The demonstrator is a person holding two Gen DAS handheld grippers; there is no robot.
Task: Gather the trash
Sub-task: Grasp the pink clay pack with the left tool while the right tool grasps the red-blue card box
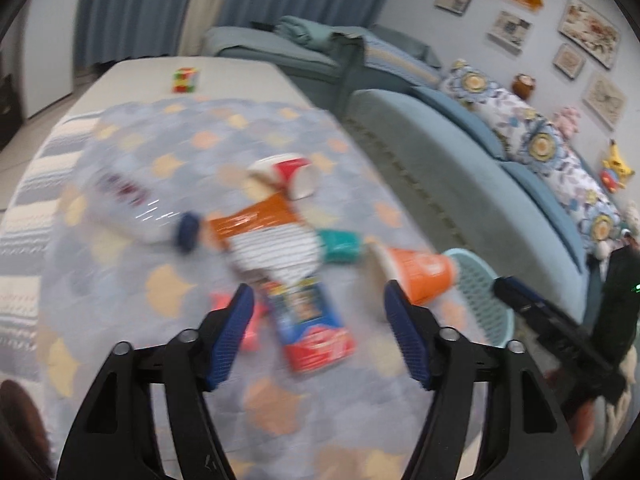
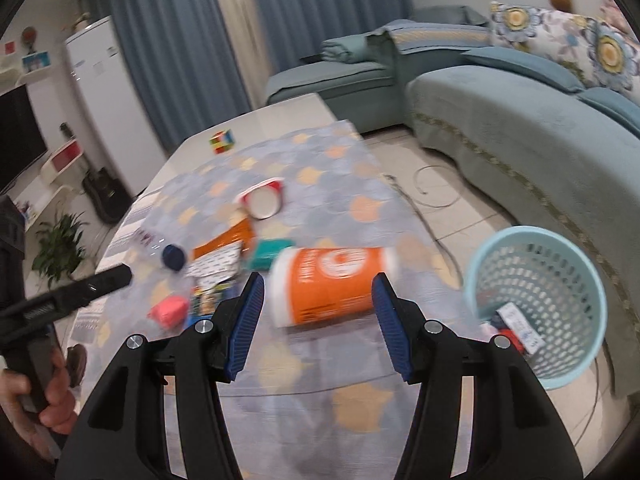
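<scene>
Trash lies on a patterned cloth on the table point(image 1: 132, 148). My left gripper point(image 1: 320, 304) is open above a blue and red snack packet point(image 1: 312, 328). Beyond it lie an orange and white wrapper point(image 1: 268, 236), a clear bottle with a blue cap point(image 1: 132, 208), a red and white cup point(image 1: 286, 176), a teal item point(image 1: 340, 246) and a pink item point(image 1: 252, 320). My right gripper point(image 2: 318, 296) is open around an orange cup point(image 2: 328, 284) lying on its side, which also shows in the left wrist view point(image 1: 416, 272). A light blue basket point(image 2: 540, 300) holding some trash stands to the right, beside the table.
A colourful puzzle cube point(image 2: 222, 141) sits at the table's far end. A teal sofa point(image 2: 520, 128) with patterned cushions runs along the right. A cable point(image 2: 436, 196) lies on the tiled floor. A fridge point(image 2: 108, 108) and a plant point(image 2: 60, 248) are at the left.
</scene>
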